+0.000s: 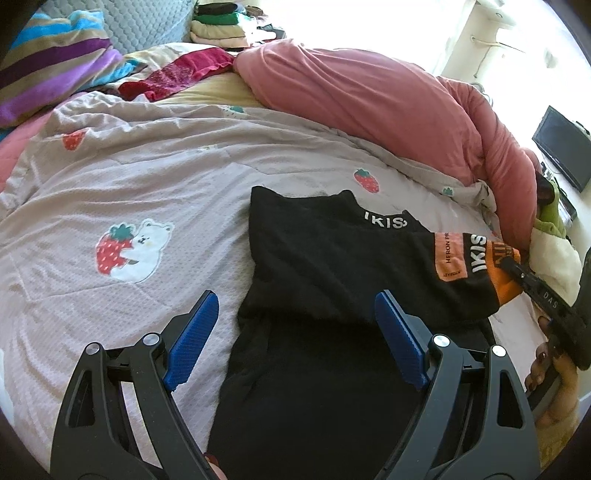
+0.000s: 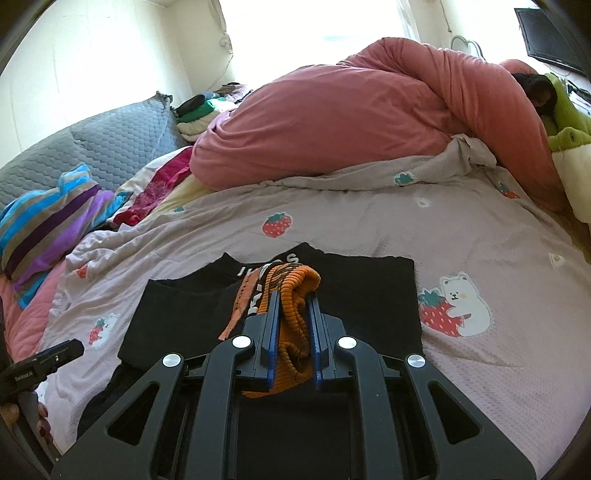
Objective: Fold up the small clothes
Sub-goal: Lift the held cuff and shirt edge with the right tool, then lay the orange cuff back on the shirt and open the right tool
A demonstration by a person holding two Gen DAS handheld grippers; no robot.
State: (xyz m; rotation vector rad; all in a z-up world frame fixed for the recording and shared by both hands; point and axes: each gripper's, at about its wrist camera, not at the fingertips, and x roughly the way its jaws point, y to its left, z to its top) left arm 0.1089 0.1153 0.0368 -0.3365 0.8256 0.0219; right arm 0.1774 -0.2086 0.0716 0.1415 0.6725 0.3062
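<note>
A black sweater (image 1: pixel 314 258) with white lettering at the collar lies flat on the strawberry-print bedspread (image 1: pixel 147 166). One sleeve is folded across the chest, ending in an orange ribbed cuff (image 1: pixel 504 271). My right gripper (image 2: pixel 294 297) is shut on that orange cuff (image 2: pixel 295 284) and holds it over the black sweater (image 2: pixel 177 314). In the left wrist view the right gripper (image 1: pixel 511 264) comes in from the right edge, with a person's hand behind it. My left gripper (image 1: pixel 295 299) hovers open over the sweater's lower body, and its blue pads (image 1: pixel 195 332) touch nothing.
A rolled pink duvet (image 1: pixel 369 92) runs along the far side of the bed. A striped blanket (image 1: pixel 55 62) and a red garment (image 1: pixel 184 70) lie at the far left, with a stack of folded clothes (image 1: pixel 218 26) behind. A green plush toy (image 2: pixel 565 110) sits at the right.
</note>
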